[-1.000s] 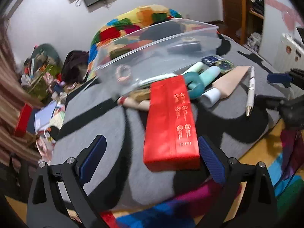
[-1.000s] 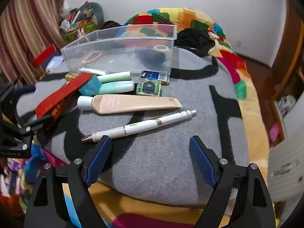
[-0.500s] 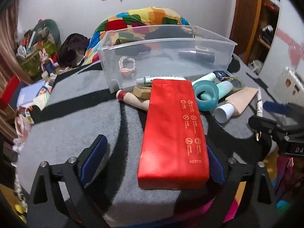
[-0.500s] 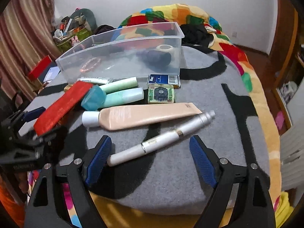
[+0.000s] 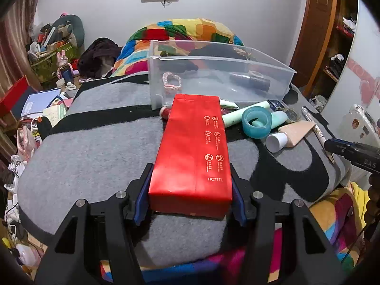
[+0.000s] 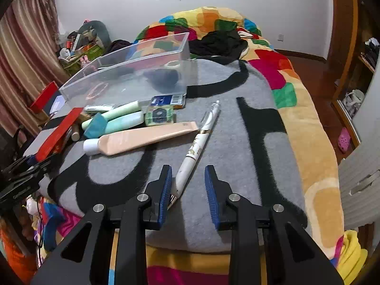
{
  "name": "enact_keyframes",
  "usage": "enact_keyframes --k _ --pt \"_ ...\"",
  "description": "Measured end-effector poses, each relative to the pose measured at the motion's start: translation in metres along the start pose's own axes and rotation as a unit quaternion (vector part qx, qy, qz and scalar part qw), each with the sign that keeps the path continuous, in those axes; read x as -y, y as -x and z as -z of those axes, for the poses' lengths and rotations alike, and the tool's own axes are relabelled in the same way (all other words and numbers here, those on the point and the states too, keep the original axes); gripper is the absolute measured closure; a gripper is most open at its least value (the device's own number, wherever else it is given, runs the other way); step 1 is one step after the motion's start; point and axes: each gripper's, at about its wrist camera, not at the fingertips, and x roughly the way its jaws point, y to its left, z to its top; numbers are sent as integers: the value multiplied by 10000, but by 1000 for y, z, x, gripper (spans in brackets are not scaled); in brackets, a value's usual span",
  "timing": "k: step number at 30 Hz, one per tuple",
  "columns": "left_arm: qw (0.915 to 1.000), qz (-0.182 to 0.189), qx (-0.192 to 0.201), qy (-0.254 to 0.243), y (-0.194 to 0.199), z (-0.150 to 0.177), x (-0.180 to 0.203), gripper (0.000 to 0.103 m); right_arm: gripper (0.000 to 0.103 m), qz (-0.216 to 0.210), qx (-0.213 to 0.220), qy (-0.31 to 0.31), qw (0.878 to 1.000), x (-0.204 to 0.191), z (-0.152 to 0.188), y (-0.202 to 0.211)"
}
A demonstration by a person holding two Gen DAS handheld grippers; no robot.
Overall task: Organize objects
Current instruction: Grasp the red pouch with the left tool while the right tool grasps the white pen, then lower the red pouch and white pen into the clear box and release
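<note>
A grey blanket [image 5: 95,156] covers the near end of the bed, and everything to be sorted lies on it. Toward the blanket's far edge stands a clear bin [image 5: 213,78], already holding a bracelet [image 5: 171,82] and a dark tube [image 5: 249,80]. Just in front of it, running lengthwise toward the near edge, lies a red box [image 5: 194,147]. It looks like light card, stiff along its long sides but easy to dent, so the flat side faces near its end are the sensible hold. The left hand-held gripper [image 5: 190,197] is closing there, its pads flanking the box's near end and apparently touching it. Beside the box lie a teal tape roll [image 5: 257,122], pale green tubes and a peach tube [image 6: 142,137]. Nearest the right edge lies a white pen [image 6: 197,147]: thin, hard and smooth, likely to roll or slip, best pinched across the barrel. The right hand-held gripper [image 6: 187,190] is closing around its tip end, one pad touching, the other apart.
</note>
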Motion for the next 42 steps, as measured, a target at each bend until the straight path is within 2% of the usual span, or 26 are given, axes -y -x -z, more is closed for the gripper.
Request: enact_keyframes --k 3,8,10,13,20,25,30,35,42 --pt "9999 -64 102 44 5 -2 -2 46 67 -16 -40 -183 9998 4 -7 -8" --pt "9995 -104 295 69 17 -6 -4 46 66 244 95 -17 9997 -3 -18 -23" --pt "9991 -140 393 36 22 -8 -2 46 81 523 197 200 9982 -8 -17 -25" --pt "9983 -117 564 10 31 -12 -1 46 91 558 257 289 9977 -5 -14 -21" --pt "9963 -62 856 -12 42 -30 2 46 93 629 431 184 9969 10 -12 1" --pt "9949 -110 1003 -31 43 -45 1 46 93 429 878 203 9950 5 -31 30" --pt "9953 19 965 31 35 -62 -2 46 93 39 1163 385 9925 -12 -55 42" --pt "9966 183 800 81 22 -79 -4 46 93 -378 1205 526 9906 -31 -82 35" --pt "9982 413 415 154 -7 -102 -8 46 93 -771 948 748 9897 -54 -115 5"
